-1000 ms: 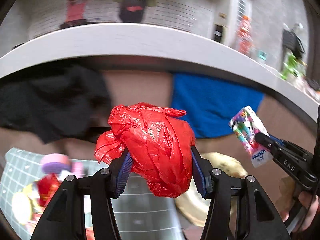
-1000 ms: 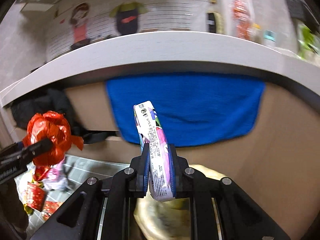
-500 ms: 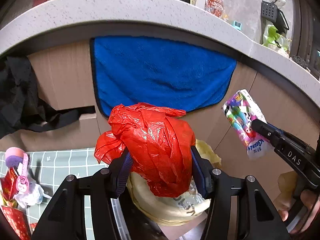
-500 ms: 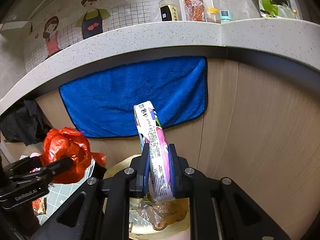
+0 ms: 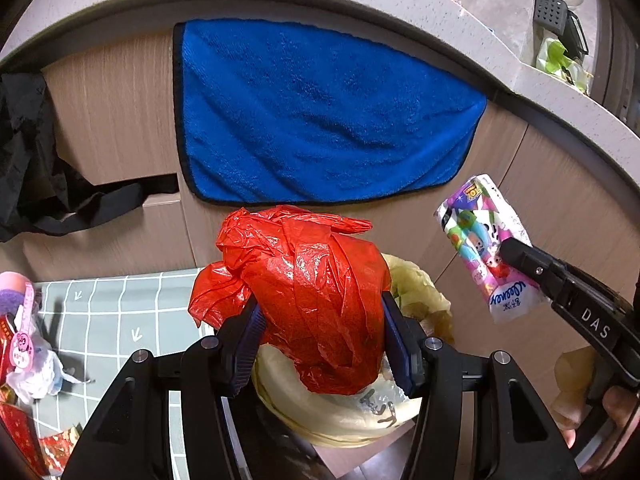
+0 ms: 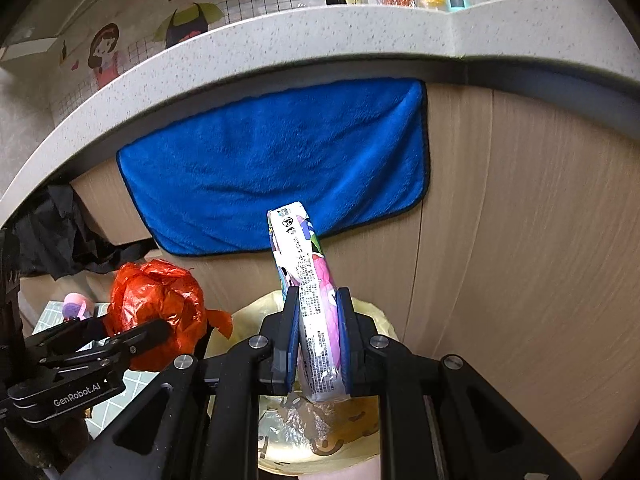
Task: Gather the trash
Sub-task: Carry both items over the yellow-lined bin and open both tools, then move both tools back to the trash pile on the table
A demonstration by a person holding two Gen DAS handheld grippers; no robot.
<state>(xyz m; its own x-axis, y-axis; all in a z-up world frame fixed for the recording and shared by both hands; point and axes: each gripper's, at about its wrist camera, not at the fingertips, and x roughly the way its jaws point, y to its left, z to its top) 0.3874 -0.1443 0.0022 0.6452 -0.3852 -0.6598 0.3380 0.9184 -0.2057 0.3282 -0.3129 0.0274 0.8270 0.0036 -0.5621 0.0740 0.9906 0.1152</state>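
Over yellow bin liner [image 5: 420,292]: crinkly red plastic bag [image 5: 308,300], glossy tissue pack [image 6: 316,320].

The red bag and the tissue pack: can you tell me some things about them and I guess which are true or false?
1. The left gripper holds a crumpled red plastic bag. True.
2. The right gripper is empty. False: it is shut on a colourful tissue pack.
3. A blue towel hangs on the cabinet behind. True.
4. The bin bag below the grippers is black. False: it is yellowish.
5. The red bag already lies in the bin. False: it is in the gripper, above it.
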